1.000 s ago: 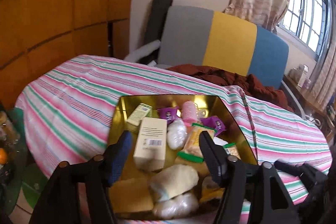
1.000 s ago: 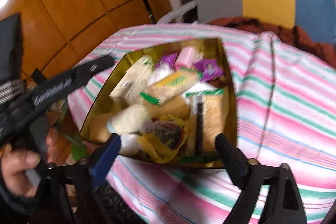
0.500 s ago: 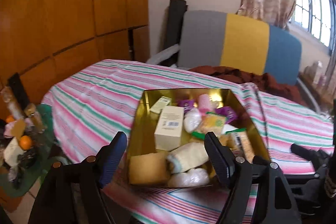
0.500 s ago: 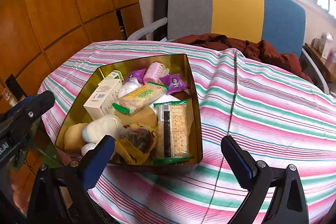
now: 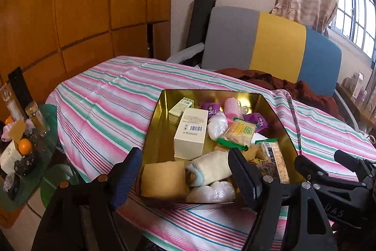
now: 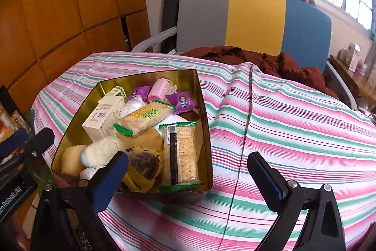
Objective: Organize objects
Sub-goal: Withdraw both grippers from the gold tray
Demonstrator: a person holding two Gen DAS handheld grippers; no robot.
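From the left wrist, the left claw (image 5: 185,171) is seen spread, nothing pinched, its jaws just closed a little, held over the near end of the gold tin (image 5: 155,124) on the striped tabletop (image 5: 101,105). From the right wrist, the right claw (image 6: 188,171) is spread wide and empty, the tin's cracker packet (image 6: 182,152) seen between its tips.

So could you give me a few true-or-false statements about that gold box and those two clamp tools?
1. The gold tin sits on a striped tablecloth. True.
2. The right gripper grips the cracker packet. False: its jaws are open and empty.
3. A cream carton with a barcode lies in the tin. True.
4. The tin is empty. False: it holds snacks and small items.
5. The left gripper is open. True.
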